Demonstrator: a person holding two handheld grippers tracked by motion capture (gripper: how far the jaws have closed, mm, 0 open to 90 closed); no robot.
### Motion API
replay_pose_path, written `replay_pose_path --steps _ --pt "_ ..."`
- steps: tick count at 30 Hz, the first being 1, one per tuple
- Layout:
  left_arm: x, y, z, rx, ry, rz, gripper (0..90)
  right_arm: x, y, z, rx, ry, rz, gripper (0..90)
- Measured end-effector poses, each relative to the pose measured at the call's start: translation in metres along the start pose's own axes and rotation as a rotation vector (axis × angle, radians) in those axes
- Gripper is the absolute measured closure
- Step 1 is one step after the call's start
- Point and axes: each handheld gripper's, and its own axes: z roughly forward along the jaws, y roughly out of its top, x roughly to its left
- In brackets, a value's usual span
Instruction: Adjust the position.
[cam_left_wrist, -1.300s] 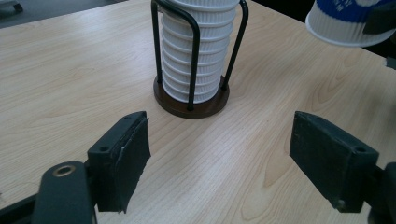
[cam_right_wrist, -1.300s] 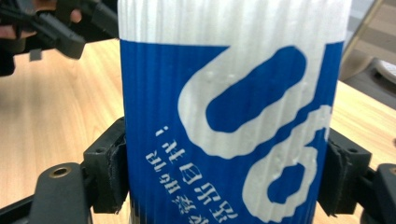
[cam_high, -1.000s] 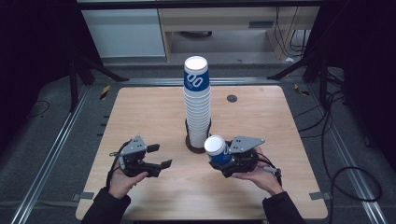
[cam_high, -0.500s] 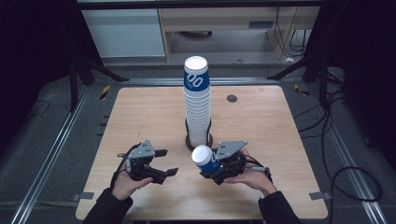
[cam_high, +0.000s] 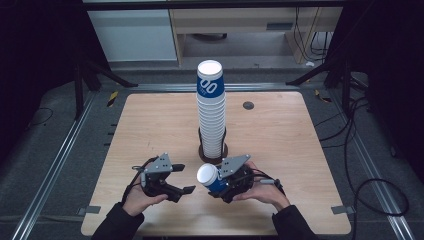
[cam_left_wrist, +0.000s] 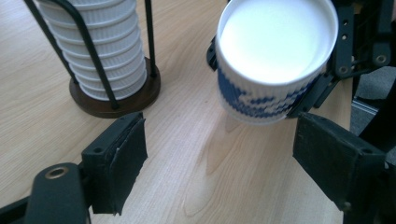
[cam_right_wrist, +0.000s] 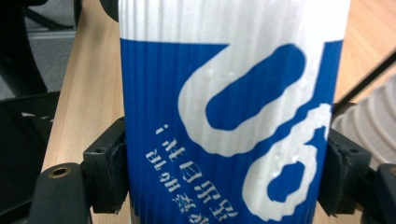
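My right gripper (cam_high: 216, 184) has carried the cup (cam_high: 208, 177) down and left over the last second, away from the stack (cam_high: 210, 112) — fingers clamped on its sides. It now hangs just above the surface (cam_high: 300, 150), facing my left gripper (cam_high: 182, 179), fingers wide open and empty — handover looks next.

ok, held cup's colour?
Paper cup: white ribbed with blue band and white lettering; right gripper view shows it best.

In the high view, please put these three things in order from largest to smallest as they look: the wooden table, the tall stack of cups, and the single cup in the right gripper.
1. wooden table
2. stack of cups
3. single cup, held in the right gripper
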Motion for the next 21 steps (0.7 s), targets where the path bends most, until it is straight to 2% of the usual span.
replay_pose_path --steps 10,18,21 --pt "-0.008 0.002 0.008 0.045 -0.036 0.039 16.0 0.007 0.005 0.017 0.075 0.03 -0.055 20.8" --pt "-0.014 0.002 0.019 0.101 -0.081 0.066 16.3 0.011 0.008 0.027 0.107 0.045 -0.091 20.9" --pt "-0.015 0.002 0.021 0.105 -0.089 0.06 18.1 0.013 0.009 0.03 0.12 0.049 -0.097 20.9"
